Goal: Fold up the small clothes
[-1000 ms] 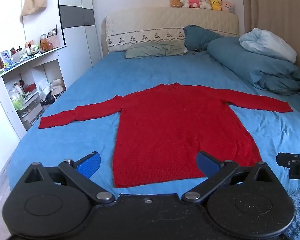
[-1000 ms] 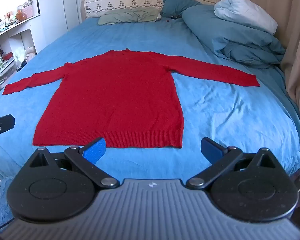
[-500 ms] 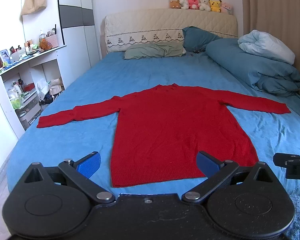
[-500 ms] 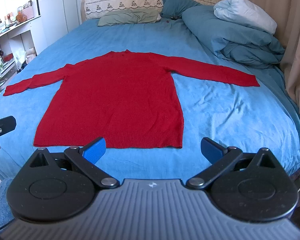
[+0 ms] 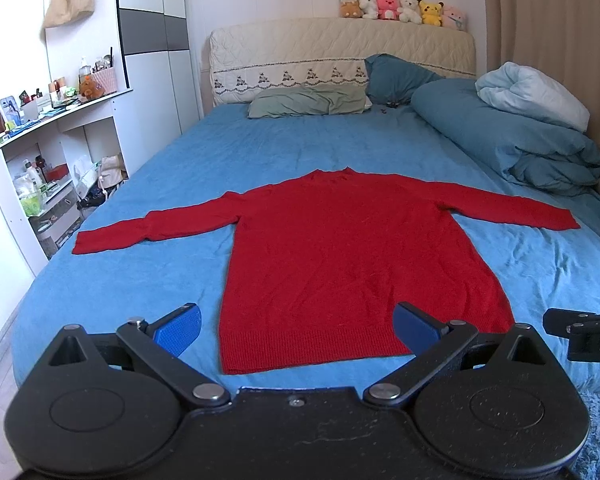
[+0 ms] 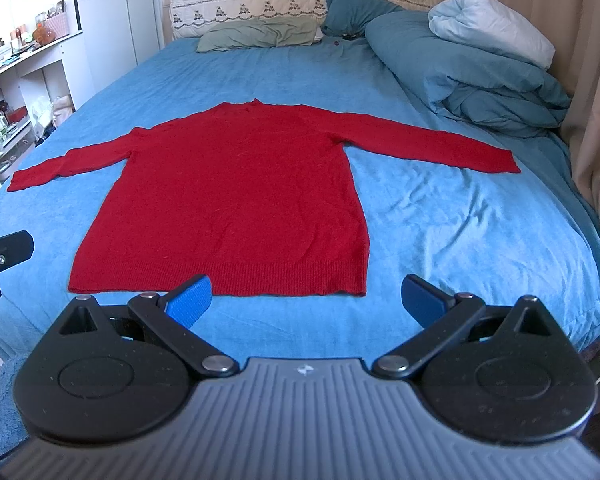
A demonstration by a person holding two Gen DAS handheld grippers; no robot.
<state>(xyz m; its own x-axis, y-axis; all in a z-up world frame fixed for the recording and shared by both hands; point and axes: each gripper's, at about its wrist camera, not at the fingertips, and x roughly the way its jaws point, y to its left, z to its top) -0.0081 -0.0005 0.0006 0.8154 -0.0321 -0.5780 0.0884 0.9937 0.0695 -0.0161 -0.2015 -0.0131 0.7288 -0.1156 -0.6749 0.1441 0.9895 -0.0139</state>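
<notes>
A red long-sleeved sweater (image 5: 340, 248) (image 6: 236, 188) lies flat on the blue bed, hem toward me, both sleeves stretched out to the sides. My left gripper (image 5: 296, 326) is open, held in front of the hem's left half, nothing between its blue pads. My right gripper (image 6: 308, 300) is open too, near the hem's right corner (image 6: 356, 290), empty. Part of the right gripper's body (image 5: 580, 334) shows at the right edge of the left wrist view; the left one (image 6: 0, 252) shows at the left edge of the right wrist view.
A rolled teal duvet (image 5: 512, 140) and white pillow (image 5: 532, 92) lie along the bed's right side. A green pillow (image 5: 308, 100) sits at the headboard. White shelves (image 5: 40, 152) with clutter stand left of the bed. A curtain (image 6: 592, 100) hangs on the right.
Both grippers have drawn back slightly from the bed, so the sweater's hem sits a little farther from the fingers. The sweater itself has not moved.
</notes>
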